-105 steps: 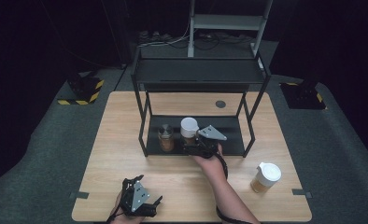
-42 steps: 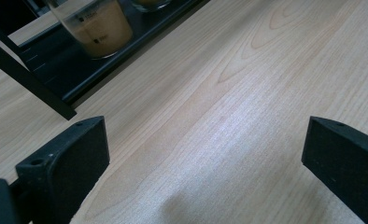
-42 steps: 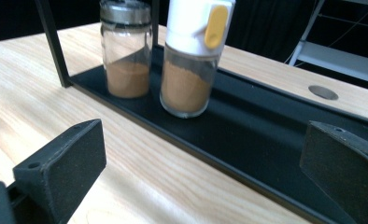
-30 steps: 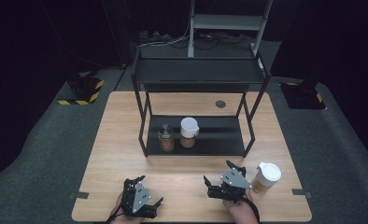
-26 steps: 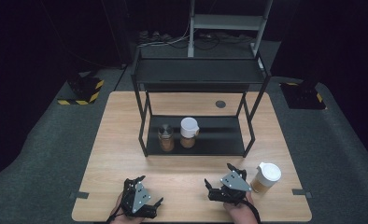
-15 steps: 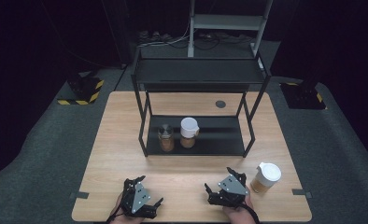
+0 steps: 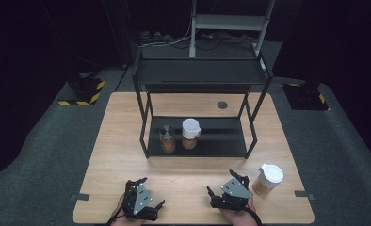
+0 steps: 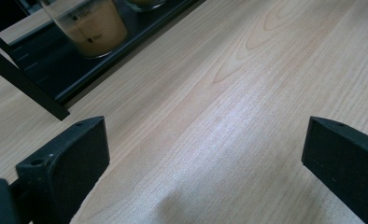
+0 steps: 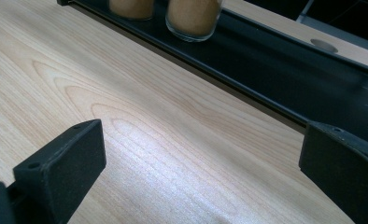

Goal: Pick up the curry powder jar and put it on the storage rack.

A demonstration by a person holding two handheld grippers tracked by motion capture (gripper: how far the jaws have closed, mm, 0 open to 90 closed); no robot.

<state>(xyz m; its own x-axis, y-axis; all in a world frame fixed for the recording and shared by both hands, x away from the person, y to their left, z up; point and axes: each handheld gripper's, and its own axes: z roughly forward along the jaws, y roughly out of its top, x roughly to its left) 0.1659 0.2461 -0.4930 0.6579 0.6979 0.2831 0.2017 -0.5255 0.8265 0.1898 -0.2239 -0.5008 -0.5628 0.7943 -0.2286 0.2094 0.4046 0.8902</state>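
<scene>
My right gripper [image 7: 222, 194] sits with jaws spread wide, holding nothing; the paper cup [image 7: 268, 179] stands just beside it. My left gripper [image 7: 144, 201] is spread too, well apart

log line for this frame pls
left gripper: open, empty, near table edge | right gripper: open, empty, beside lidded cup | rack lower shelf: two jars

Black grippers [image 7: 143, 200]; pale wood table [image 7: 117, 141]; black rack [image 7: 200, 77].

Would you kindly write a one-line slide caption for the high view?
Both open grippers, left and right, rest near the table's front edge; two jars sit on the black rack.
</scene>
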